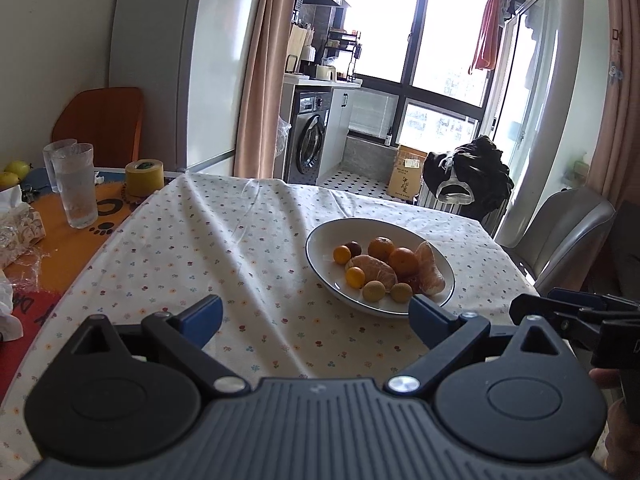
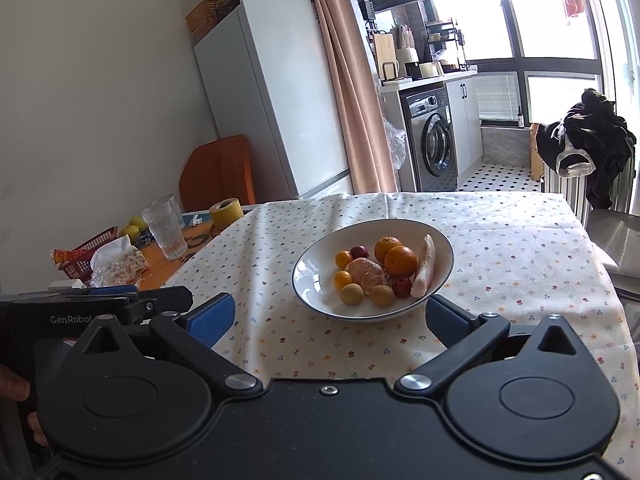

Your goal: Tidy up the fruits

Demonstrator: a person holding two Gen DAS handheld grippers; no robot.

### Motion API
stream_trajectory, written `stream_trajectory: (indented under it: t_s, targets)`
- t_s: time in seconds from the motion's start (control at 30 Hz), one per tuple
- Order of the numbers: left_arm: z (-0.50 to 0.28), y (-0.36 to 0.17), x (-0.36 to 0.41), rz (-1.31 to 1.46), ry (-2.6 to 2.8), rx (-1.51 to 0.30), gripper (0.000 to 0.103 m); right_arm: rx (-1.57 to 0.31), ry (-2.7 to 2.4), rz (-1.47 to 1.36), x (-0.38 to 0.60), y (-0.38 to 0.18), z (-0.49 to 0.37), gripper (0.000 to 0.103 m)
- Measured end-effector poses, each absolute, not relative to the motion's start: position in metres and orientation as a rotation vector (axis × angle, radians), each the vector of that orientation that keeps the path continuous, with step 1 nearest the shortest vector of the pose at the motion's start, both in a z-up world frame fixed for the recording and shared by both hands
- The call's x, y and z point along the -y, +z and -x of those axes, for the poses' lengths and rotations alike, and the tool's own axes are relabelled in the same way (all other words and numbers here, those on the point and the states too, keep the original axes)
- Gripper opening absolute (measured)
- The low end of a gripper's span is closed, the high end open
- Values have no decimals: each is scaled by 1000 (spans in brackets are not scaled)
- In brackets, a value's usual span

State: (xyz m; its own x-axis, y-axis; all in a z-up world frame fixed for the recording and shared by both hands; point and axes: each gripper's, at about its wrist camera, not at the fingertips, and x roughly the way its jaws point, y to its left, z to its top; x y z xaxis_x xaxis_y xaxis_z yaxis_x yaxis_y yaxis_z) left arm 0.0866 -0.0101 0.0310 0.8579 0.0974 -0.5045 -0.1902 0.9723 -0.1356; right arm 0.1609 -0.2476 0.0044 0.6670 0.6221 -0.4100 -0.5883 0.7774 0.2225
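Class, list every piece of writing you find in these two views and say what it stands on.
"GenRobot": on the left claw's body, seen in the right wrist view; cut off after that.
Cardboard box: dark characters, too blurred to read.
Orange table mat: large dark letters, partly covered, unreadable.

A: What fruit is there?

B: All of it sits in one white bowl [image 2: 316,276] with a thin dark rim, on the flowered cloth over the bench [image 2: 500,264].

A: Which kinds?

B: Two unpeeled oranges [image 2: 400,260] side by side toward the back. In front of them lies a peeled orange [image 2: 366,274], pale and whole, its segments showing. A second peeled piece [image 2: 424,266] leans against the bowl's right wall.

A: Anything smaller?

B: Yes. Four small yellow-orange round fruits [image 2: 351,294] ring the peeled orange at its left and front. Two small dark red fruits [image 2: 401,286], one at the back, one near the front right.
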Motion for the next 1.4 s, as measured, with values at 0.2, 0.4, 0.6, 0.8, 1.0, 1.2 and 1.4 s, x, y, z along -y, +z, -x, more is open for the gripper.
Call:
stream_trajectory:
  t_s: [0.2,0.4,0.6,0.8,1.0,1.2,1.4]
  targets:
    - [-74,48,10,170,149,-511,98,-498,724,-75,258,17,-151,103]
    - [-60,61,12,142,153,-506,98,-506,724,-95,267,25,-150,103]
    - [-45,70,12,123,151,-540,99,-546,774,-77,267,32,-146,103]
    - [-37,71,8,132,124,-536,99,-540,783,-49,268,41,-134,103]
    - [-35,67,12,132,94,-540,99,-537,779,-43,272,46,-130,103]
    - [-34,68,13,135,91,-535,99,-546,777,-43,273,44,-130,103]
    - [-34,66,12,134,87,-539,99,-554,776,-47,272,43,-130,103]
